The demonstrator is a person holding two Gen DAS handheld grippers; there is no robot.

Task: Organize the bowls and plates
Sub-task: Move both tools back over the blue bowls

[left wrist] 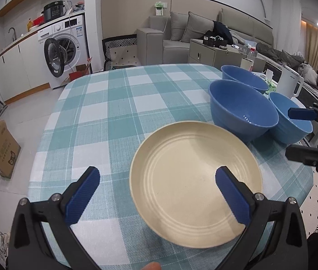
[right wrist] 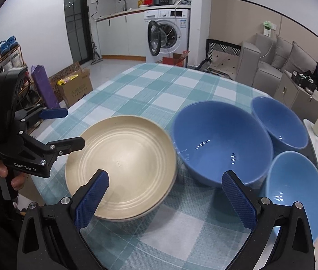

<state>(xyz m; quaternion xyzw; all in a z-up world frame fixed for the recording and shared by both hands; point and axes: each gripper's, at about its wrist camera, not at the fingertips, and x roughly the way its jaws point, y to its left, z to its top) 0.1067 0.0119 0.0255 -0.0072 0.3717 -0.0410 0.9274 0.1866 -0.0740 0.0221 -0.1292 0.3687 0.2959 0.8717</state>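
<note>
While the left gripper is hovering wide open and empty, one cream plate is lying near the table's front edge beside three blue bowls. Seen from the right wrist, the right gripper is gaping empty above them.

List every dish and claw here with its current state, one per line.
Cream plate: upright on the checked tablecloth, empty, not held.
Large blue bowl: upright, empty, beside the plate.
Far small blue bowl: upright, empty.
Near small blue bowl: upright, empty.
Left claw: open, holding nothing.
Right claw: open, holding nothing.
</note>
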